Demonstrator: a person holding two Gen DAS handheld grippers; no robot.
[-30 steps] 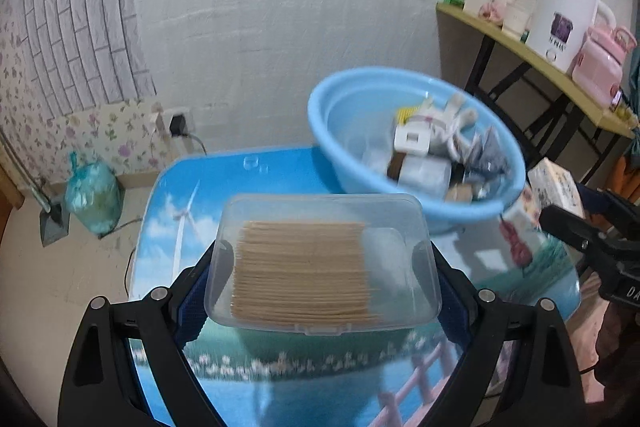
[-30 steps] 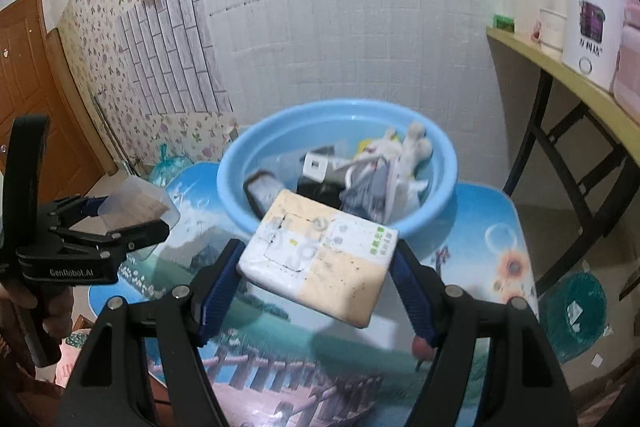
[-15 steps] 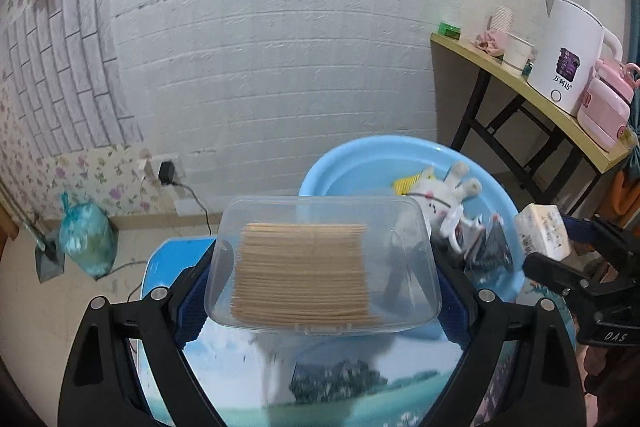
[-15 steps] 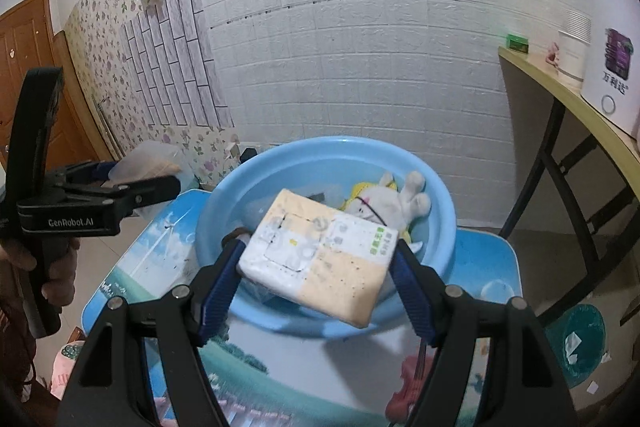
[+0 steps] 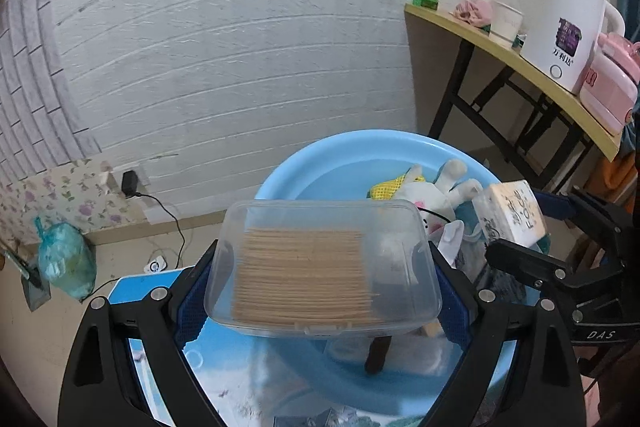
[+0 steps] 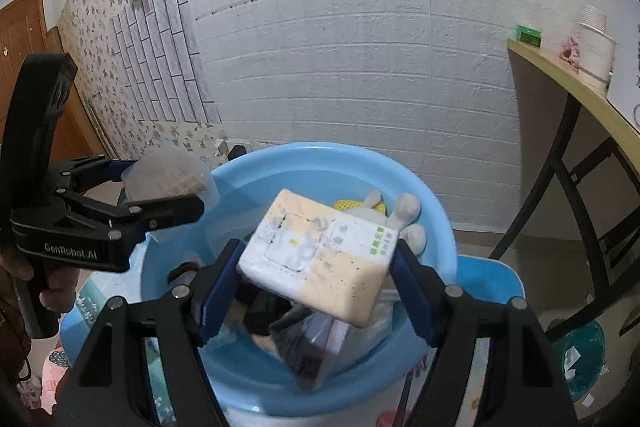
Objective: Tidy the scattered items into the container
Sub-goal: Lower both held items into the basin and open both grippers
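Toothpick box (image 5: 324, 263) and tissue pack (image 6: 320, 255) sit clamped between jaws above basin (image 6: 436, 223).

A clear plastic box (image 5: 322, 267) packed with pale wooden toothpicks is held lid-up, roughly level, above the near edge of a round light-blue basin (image 5: 304, 163). A wrapped tissue pack (image 6: 320, 259), white and cream with a green label, hangs tilted over the middle of the same basin. Already lying inside the basin are a white plush toy (image 5: 432, 187) with a yellow mesh piece beside it, a dark pouch and other small packets, jumbled together.
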